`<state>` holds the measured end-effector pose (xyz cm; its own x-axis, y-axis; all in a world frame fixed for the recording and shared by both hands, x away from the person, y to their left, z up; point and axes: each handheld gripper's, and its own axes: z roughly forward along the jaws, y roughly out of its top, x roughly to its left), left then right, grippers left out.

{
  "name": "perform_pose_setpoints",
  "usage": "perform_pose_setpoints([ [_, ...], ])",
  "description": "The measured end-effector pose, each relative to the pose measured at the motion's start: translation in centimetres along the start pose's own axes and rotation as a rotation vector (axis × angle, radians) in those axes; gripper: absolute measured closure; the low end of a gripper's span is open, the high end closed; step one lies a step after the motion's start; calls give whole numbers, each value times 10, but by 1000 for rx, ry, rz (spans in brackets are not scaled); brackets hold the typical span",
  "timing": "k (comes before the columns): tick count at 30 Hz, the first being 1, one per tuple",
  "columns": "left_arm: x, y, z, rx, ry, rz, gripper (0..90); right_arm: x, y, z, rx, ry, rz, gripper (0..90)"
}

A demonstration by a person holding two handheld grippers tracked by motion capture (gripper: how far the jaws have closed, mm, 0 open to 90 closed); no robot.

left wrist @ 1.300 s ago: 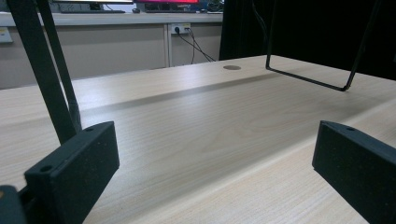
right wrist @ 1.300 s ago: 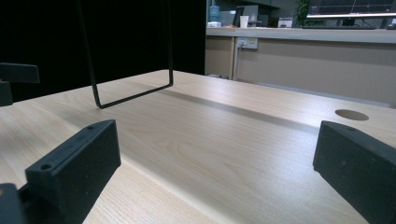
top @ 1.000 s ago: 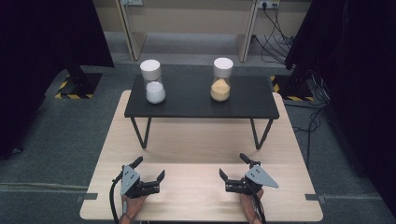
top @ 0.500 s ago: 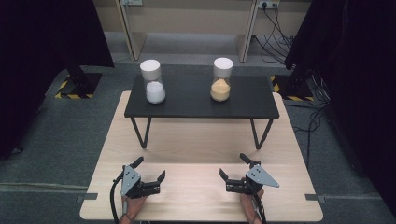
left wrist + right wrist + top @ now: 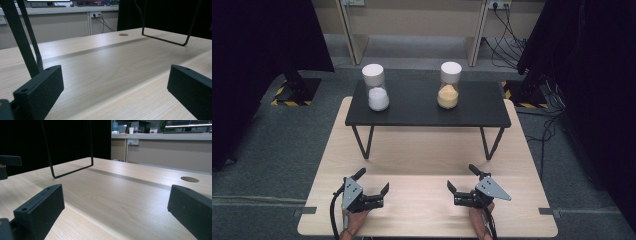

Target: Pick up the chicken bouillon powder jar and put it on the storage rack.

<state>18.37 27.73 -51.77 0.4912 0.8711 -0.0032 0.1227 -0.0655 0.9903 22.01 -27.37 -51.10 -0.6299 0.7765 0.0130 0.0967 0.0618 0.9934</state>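
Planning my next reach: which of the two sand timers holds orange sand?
The sand timer on the right of the black raised shelf; the left sand timer holds white sand.

Left hand-held gripper (image 5: pixel 372 184) black with blocky jaws, grey three-cornered plate, trailing black cable, right hand-held gripper (image 5: pixel 462 182) alike

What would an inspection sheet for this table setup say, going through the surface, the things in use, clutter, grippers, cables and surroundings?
Surface: light wooden table with a black raised shelf at its far end.
Job's things: white-sand hourglass and orange-sand hourglass, both upright on the shelf, apart.
Clutter: nothing seen.
Grippers: left gripper and right gripper both open, low at the near edge, holding nothing.
Cables: wall cables trail from a socket to the floor.
Surroundings: black curtains, grey carpet.
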Motion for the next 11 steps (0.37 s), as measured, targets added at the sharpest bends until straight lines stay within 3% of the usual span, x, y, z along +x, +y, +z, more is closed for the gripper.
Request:
perform_pose_setpoints([
  [11, 0, 0, 0, 0, -1, -1, 0, 0, 0, 0, -3, 1, 1, 5],
])
